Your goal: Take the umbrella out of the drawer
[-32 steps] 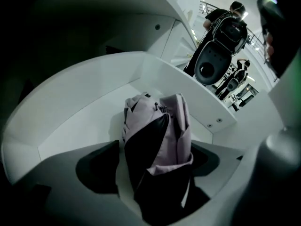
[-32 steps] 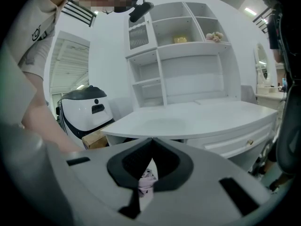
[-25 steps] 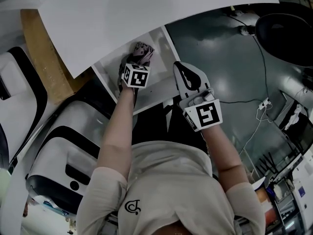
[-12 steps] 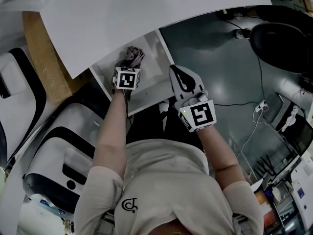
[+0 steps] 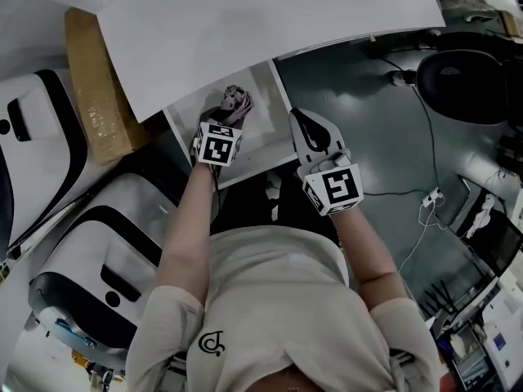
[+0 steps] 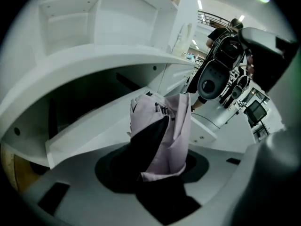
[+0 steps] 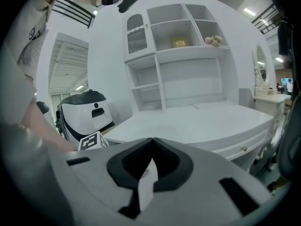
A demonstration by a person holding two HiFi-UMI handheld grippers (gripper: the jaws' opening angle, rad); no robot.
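A folded lilac-and-dark umbrella hangs over the open white drawer under the desk top. My left gripper points steeply down. Its jaws have just been closing and are shut on the umbrella's near end, and the fabric stands up out of them. My right gripper hovers just right of the drawer's front corner. It points nearly level and is shut with nothing in it.
A white-and-black machine stands at the left beside a cardboard box. A dark chair and cables are on the grey floor at the right. White shelves rise behind the desk.
The left gripper's jaws closed on the umbrella and lifted it from the drawer bottom. The right gripper rose a little.
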